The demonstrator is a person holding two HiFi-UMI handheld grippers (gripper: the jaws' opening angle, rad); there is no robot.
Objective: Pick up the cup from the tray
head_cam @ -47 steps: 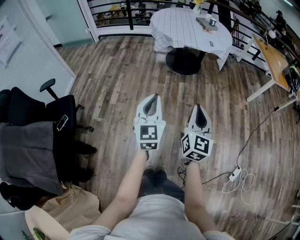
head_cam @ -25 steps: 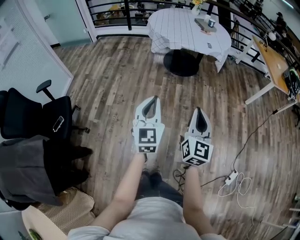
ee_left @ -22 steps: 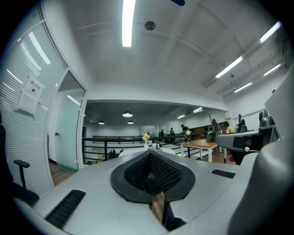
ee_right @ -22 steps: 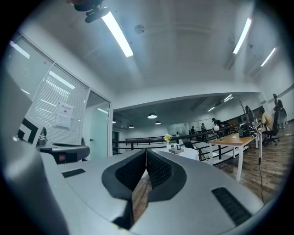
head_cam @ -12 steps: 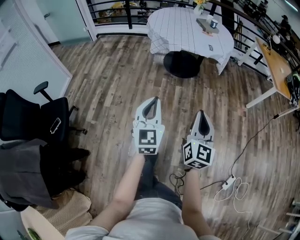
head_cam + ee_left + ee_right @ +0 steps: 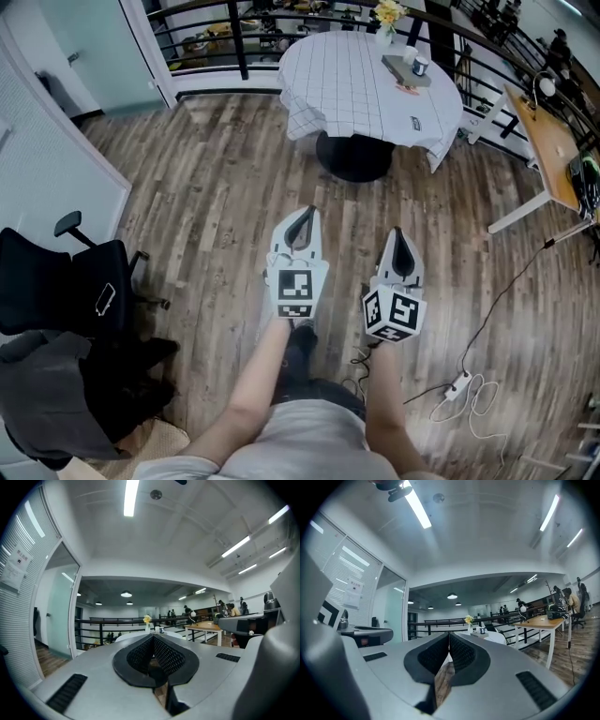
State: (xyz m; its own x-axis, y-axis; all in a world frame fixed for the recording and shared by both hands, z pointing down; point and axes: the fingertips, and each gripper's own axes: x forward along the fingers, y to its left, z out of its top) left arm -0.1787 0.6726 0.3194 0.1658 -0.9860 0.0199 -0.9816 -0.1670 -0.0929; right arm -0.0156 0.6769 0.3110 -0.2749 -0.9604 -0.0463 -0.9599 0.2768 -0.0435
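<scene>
Closer now: the counter [image 6: 347,80] with tray [image 6: 398,67] and cup [image 6: 421,66] looms nearer. Left tongs [image 6: 304,210] and right tongs [image 6: 400,233] are clamped together, empty, with the reach still ahead.

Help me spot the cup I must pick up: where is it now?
In the head view the cup stands at the top right, on the tray at the right side of the round table, near the yellow flowers.

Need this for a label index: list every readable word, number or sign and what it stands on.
Nothing reads clearly.
Wall notice: print too small to read.
Card on the round table: too small to read.
Marker cubes: black-and-white square codes, no letters.
</scene>
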